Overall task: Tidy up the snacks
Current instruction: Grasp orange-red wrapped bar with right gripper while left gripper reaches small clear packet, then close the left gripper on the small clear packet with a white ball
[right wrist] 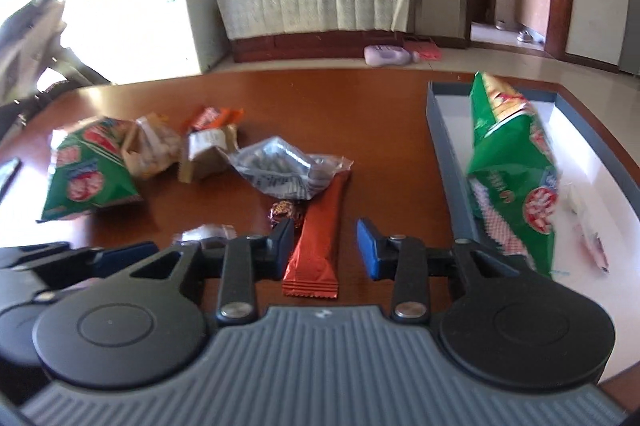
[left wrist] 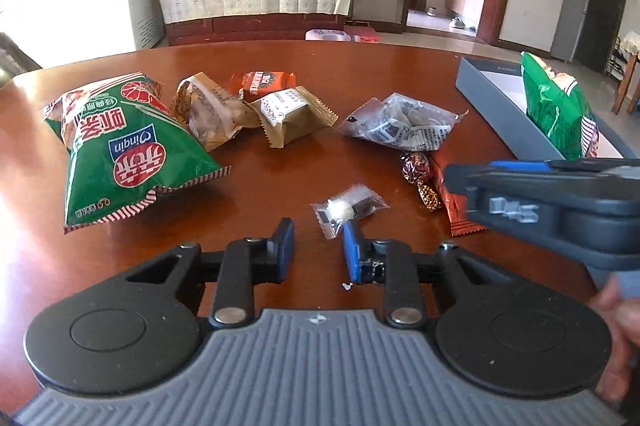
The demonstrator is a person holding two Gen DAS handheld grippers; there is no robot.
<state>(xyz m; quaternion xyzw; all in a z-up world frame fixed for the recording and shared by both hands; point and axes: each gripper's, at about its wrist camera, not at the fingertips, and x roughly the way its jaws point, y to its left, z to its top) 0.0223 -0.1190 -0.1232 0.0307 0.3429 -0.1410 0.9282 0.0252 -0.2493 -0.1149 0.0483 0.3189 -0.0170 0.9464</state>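
Grey shallow box [right wrist: 448, 161] at the right of the brown table [left wrist: 320, 65], white inside, holding one green snack bag [right wrist: 516, 177] propped on edge against the near wall, plus a small pale wrapper [right wrist: 588, 226] lying flat on the box floor beside it, too blurred to identify. Rest of the snacks loose on the table: a second, large green bag [left wrist: 128, 145] at far left, two tan wrapped pastries [left wrist: 208, 113] [left wrist: 292, 117] just beside it, an orange packet [left wrist: 262, 83] behind them, a crumpled clear bag with printed text [left wrist: 404, 125] near the middle, and two foil-wrapped candies [left wrist: 418, 167] just beside a long red bar [right wrist: 320, 234]. Left gripper [left wrist: 318, 250] low over the table, narrowly parted and holding nothing, with a small clear packet [left wrist: 348, 209] lying just ahead of its fingertips, its near corner touching or almost touching the right-hand blue pad. Right gripper [right wrist: 324, 250] likewise only partly open, gripping nothing, straddling the red bar, which lies lengthwise between the fingers with clear gaps on both sides and its crimped end toward the camera. From the left wrist, most of that bar hidden behind the right gripper's body; a hand [left wrist: 616, 338] cut off at the right edge. From the right wrist, much smeared by motion blur, print on the bags unreadable.
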